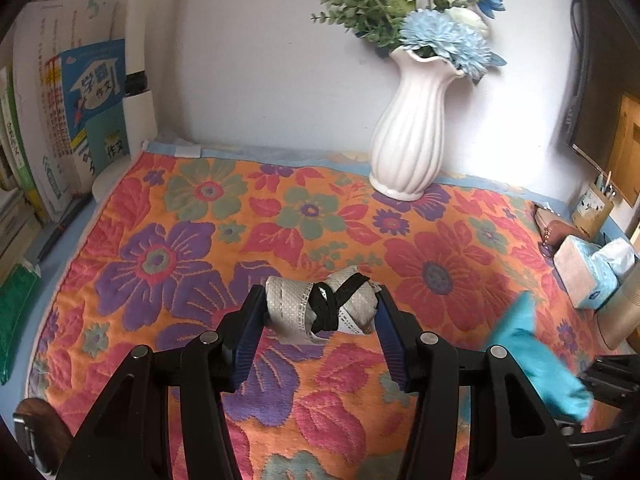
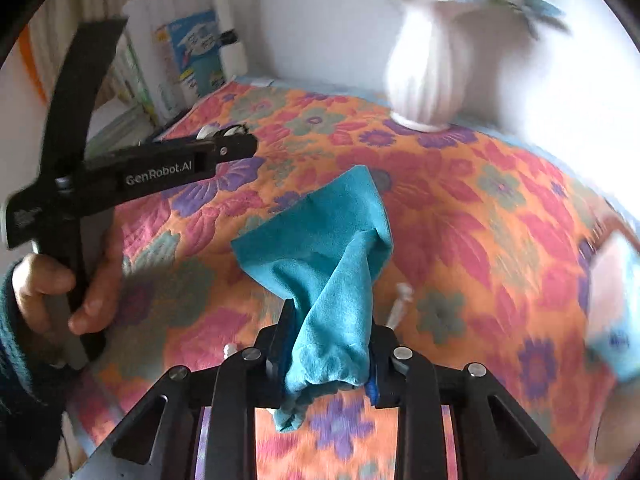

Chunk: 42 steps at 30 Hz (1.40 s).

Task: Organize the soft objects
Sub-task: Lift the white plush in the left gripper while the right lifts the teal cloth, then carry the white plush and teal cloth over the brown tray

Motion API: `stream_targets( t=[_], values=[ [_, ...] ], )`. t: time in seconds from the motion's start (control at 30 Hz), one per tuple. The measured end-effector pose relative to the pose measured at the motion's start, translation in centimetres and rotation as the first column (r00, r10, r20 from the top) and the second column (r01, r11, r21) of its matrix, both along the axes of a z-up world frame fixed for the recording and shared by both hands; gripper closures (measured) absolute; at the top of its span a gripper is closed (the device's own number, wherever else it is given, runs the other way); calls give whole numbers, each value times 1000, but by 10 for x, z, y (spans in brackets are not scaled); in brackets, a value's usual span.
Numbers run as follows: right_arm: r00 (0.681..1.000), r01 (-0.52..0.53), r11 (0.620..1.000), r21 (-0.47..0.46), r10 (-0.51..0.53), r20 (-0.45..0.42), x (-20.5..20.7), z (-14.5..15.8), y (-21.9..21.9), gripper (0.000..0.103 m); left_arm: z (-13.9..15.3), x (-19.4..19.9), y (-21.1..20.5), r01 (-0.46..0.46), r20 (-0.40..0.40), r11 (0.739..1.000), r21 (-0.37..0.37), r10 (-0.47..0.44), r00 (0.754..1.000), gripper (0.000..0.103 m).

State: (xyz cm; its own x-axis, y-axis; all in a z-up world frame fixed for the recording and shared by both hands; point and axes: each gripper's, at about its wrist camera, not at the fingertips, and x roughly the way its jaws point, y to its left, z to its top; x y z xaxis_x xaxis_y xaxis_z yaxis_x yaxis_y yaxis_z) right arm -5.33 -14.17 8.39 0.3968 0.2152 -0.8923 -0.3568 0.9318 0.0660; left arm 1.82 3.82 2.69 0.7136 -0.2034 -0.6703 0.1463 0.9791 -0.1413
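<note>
The left gripper (image 1: pixel 320 320) clamps a rolled grey-white fabric bundle tied with black cord (image 1: pixel 324 306) just above the floral tablecloth (image 1: pixel 192 232). The right gripper (image 2: pixel 328 344) is clenched on a bunched teal microfibre cloth (image 2: pixel 324 248), its loose end draping onto the tablecloth.

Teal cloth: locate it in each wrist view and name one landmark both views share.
Left wrist: teal cloth at the lower right, blurred, above the floral cover.
Right wrist: cloth centre, pinched in the right gripper.
Shared landmark: white vase.

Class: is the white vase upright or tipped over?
Upright. The white vase stands on its base on the floral cloth, its flowers pointing up.
</note>
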Motion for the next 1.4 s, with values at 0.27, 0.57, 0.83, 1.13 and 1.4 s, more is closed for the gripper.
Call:
stream_targets(
  t=[0.27, 0.57, 0.83, 1.13, 1.4],
  values=[
    [983, 173, 985, 21, -174, 51, -48, 33, -38, 76, 6, -29, -19, 7, 16, 999, 33, -8, 1000, 53],
    [963, 253, 967, 40, -256, 88, -92, 68, -70, 76, 28, -110, -65, 30, 22, 996, 79, -32, 999, 53],
    [934, 313, 947, 77, -322, 153, -136, 105, -103, 76, 66, -157, -108, 116, 93, 990, 76, -123, 988, 53],
    [864, 428, 891, 152, -453, 221, -177, 148, -172, 76, 94, -200, -175, 301, 133, 950, 83, -310, 941, 53],
    [752, 566, 799, 203, -602, 268, -204, 180, -255, 76, 100, -208, -241, 461, 101, 886, 37, -463, 881, 53]
  ],
)
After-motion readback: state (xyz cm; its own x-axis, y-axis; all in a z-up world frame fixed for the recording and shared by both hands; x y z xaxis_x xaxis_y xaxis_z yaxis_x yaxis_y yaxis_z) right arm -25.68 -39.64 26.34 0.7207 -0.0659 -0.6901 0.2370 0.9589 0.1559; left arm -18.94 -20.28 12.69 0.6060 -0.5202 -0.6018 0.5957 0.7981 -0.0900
